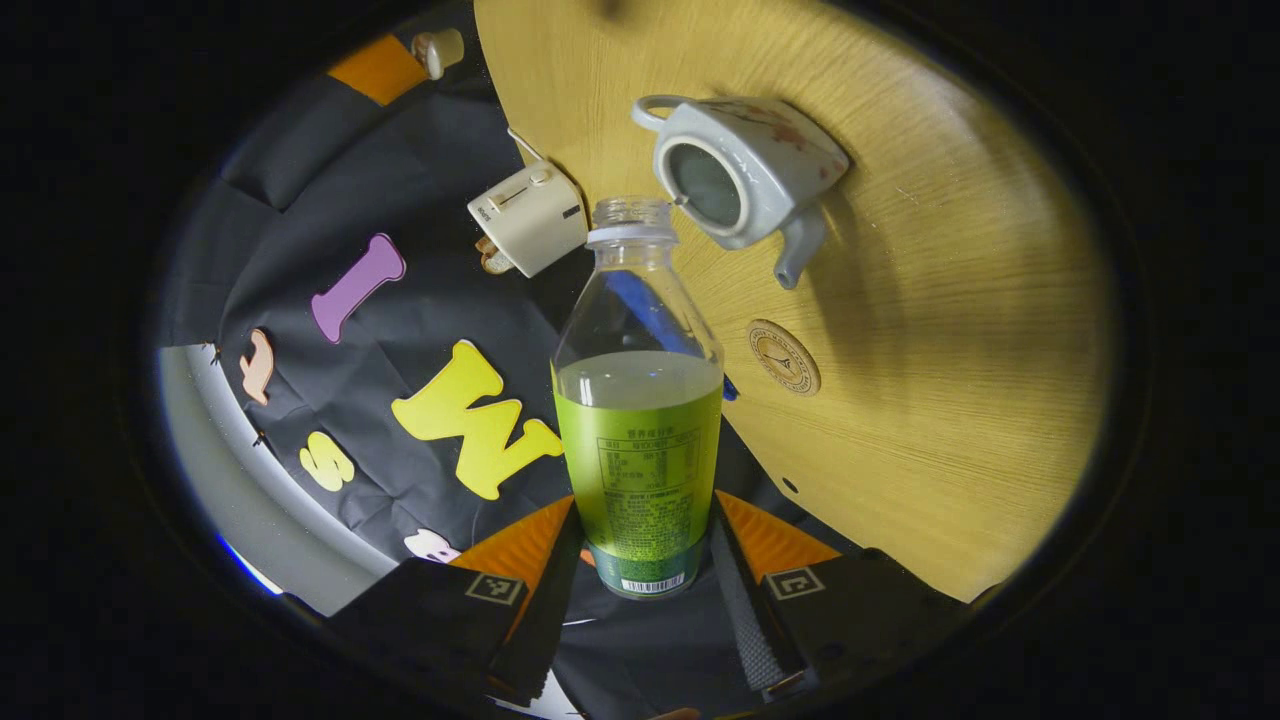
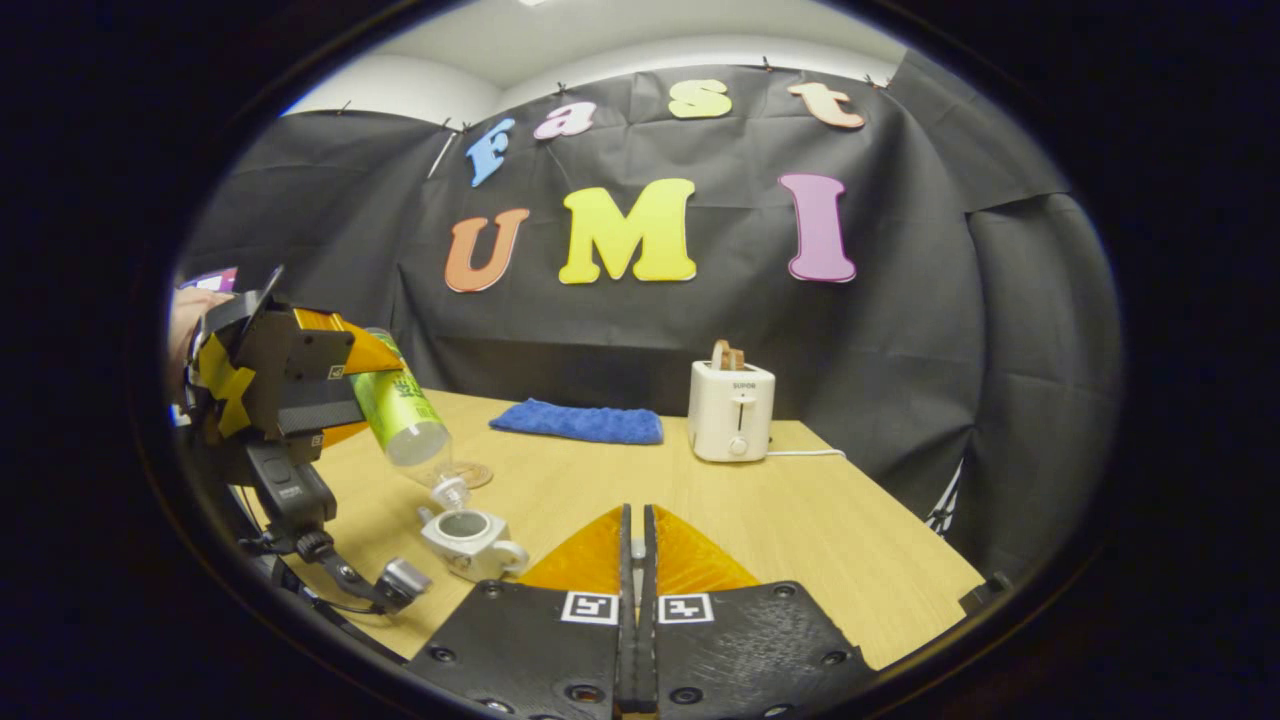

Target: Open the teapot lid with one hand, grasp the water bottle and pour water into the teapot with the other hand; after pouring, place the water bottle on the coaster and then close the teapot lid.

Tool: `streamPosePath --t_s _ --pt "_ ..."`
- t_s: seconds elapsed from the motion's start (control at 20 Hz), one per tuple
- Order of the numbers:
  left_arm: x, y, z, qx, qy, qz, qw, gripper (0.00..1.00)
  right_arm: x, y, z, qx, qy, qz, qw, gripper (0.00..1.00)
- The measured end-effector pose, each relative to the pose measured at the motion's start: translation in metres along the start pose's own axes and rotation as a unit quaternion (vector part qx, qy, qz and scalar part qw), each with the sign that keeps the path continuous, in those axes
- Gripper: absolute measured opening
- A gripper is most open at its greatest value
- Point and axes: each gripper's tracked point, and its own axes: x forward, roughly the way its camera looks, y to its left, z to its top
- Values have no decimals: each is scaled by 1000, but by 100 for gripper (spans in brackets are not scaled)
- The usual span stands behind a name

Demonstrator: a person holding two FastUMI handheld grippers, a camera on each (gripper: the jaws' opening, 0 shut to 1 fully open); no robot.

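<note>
**Bottle tipped over the open teapot**

Your left gripper (image 1: 645, 575) has its two fingers pinched on the lower part of the water bottle (image 1: 640, 440), one on each side of the green label. The bottle is clear above the label, uncapped, and about half full of pale liquid. Its open mouth points at the teapot (image 1: 745, 175), a white pot with a faint red pattern, its round opening uncovered, its spout toward the coaster (image 1: 784, 356). That coaster is a small round disc lying on the wooden table (image 1: 950, 350), between the teapot and the table's edge.

Your right gripper (image 2: 637, 545) has its fingers pressed together; something small sits at the slit, though you cannot tell what.

The right gripper view gives you what the left does not: the bottle (image 2: 403, 417) tilted neck-down just above the teapot (image 2: 468, 540), a hand (image 2: 188, 322) behind the left gripper (image 2: 345, 385), a blue cloth (image 2: 580, 422) lying flat at the far side, and the toaster (image 2: 731, 410) standing upright to its right.
</note>
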Motion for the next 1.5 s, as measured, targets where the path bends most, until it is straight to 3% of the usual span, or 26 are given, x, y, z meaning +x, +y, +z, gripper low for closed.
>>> streamPosePath --t_s 0.25,0.4,0.55,0.75,0.85,0.95,1.1,1.25,1.35,1.5 --pt "1 -19 0 -56 -5 -19 998 73 -1 -3 0 1 0 -6 1000 0" --pt "2 -38 -1 -121 -10 -39 992 73 -3 -4 4 6 -4 -8 1000 0" --pt "-5 -64 16 -226 -33 -101 968 72 -1 -1 9 12 -5 -9 1000 0" --pt "-20 -87 29 -356 -56 -168 917 74 -2 4 18 20 -10 -8 1000 0" --pt "-24 -92 24 -428 -59 -187 882 70 -3 6 22 18 -12 -10 1000 0" --pt "-22 -90 14 -507 -58 -192 838 73 -3 9 25 19 -14 -9 1000 0" --pt "-14 -72 -10 -625 -57 -174 759 74 0 18 28 21 -13 -4 1000 0" --pt "-10 -57 -21 -724 -69 -168 666 73 2 27 29 19 -10 2 1000 0" --pt "-1 -46 -33 -770 -71 -141 619 74 2 33 32 18 -12 4 1000 0" --pt "25 -37 -33 -816 -81 -118 560 74 4 39 36 16 -15 7 1000 0"
